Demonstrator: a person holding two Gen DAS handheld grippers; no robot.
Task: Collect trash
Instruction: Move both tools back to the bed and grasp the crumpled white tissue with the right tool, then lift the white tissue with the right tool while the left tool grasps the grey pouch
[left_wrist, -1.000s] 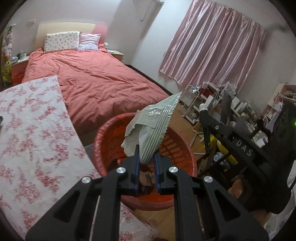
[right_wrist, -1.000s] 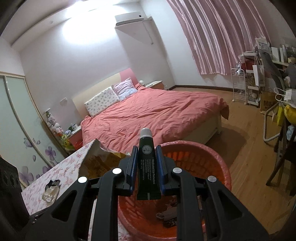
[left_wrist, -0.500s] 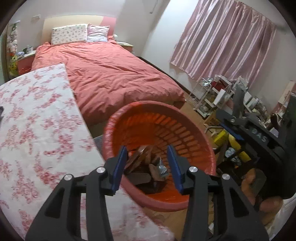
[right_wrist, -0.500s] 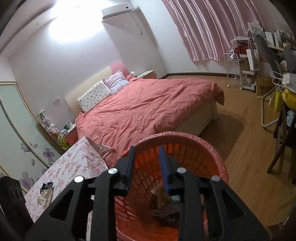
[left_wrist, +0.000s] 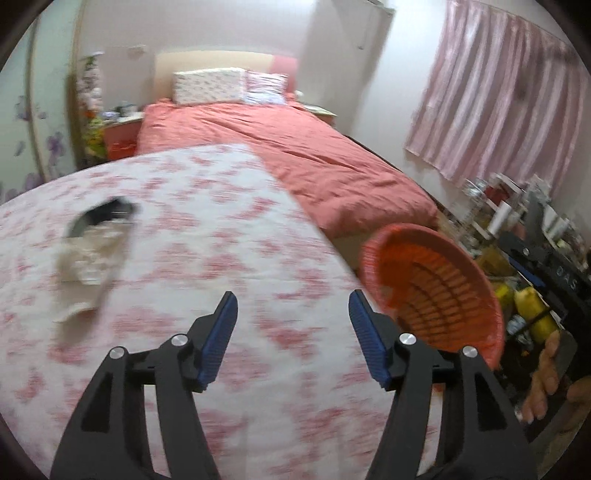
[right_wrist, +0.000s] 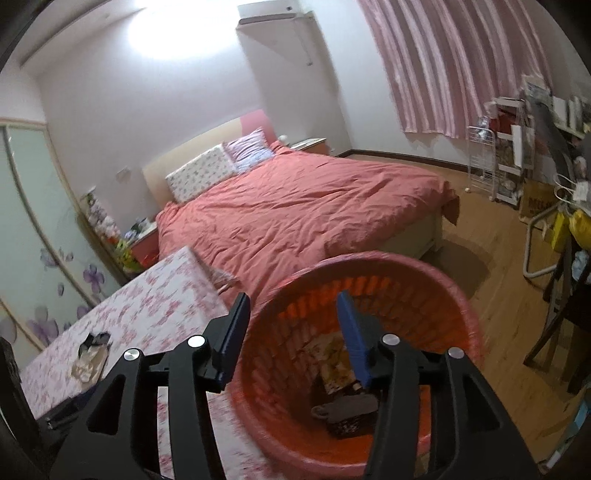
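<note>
At the lower centre of the left wrist view, the left hand-held gripper (left_wrist: 291, 325) hangs over the floral-covered bench (left_wrist: 207, 236) with its jaws wide and nothing between them, having just been opening, while a crumpled wrapper (left_wrist: 92, 254) lies on the bench at the left of the frame. In the right wrist view, the right hand-held gripper (right_wrist: 293, 328) is parted, also just opened, and empty above the orange basket (right_wrist: 424, 273), which holds trash (right_wrist: 343, 402) at its bottom, beside the bench.
</note>
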